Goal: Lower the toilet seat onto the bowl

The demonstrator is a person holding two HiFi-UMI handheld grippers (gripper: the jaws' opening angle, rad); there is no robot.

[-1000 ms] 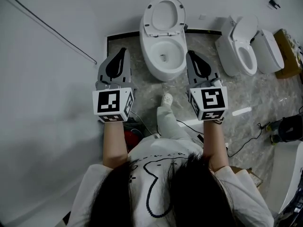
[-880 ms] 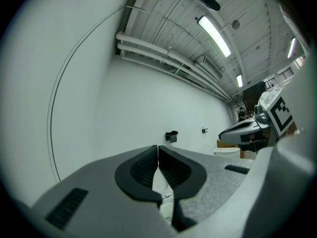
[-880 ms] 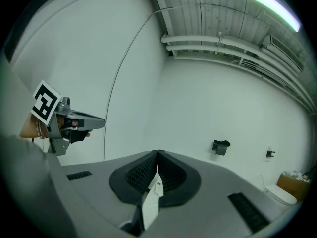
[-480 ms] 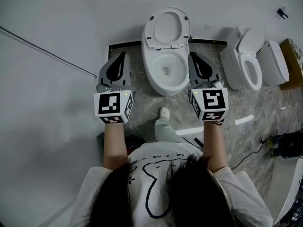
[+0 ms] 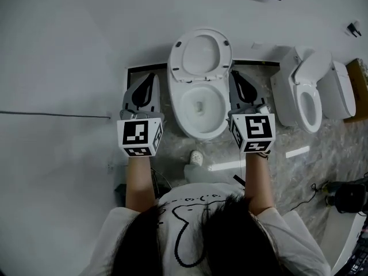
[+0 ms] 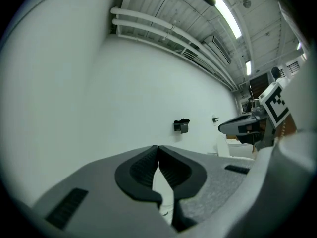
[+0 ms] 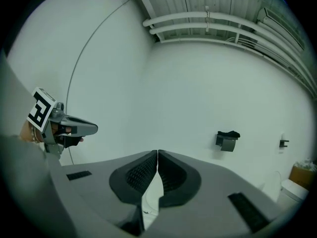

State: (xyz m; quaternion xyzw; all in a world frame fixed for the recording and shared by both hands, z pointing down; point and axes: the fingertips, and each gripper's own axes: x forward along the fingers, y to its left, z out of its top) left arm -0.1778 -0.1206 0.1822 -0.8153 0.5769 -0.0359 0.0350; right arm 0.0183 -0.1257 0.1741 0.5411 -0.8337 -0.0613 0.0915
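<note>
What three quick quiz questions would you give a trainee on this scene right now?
1. True or false: the seat lies flat on the bowl.
2. Pick one. The left gripper and right gripper are: A) both shut and empty; B) both open; C) both shut on the seat.
3. Short answer: on which side of the bowl, by the person's own sides, does the second toilet stand?

Key: 1 false, the seat stands raised behind the bowl. 2 A. 3 the right.
</note>
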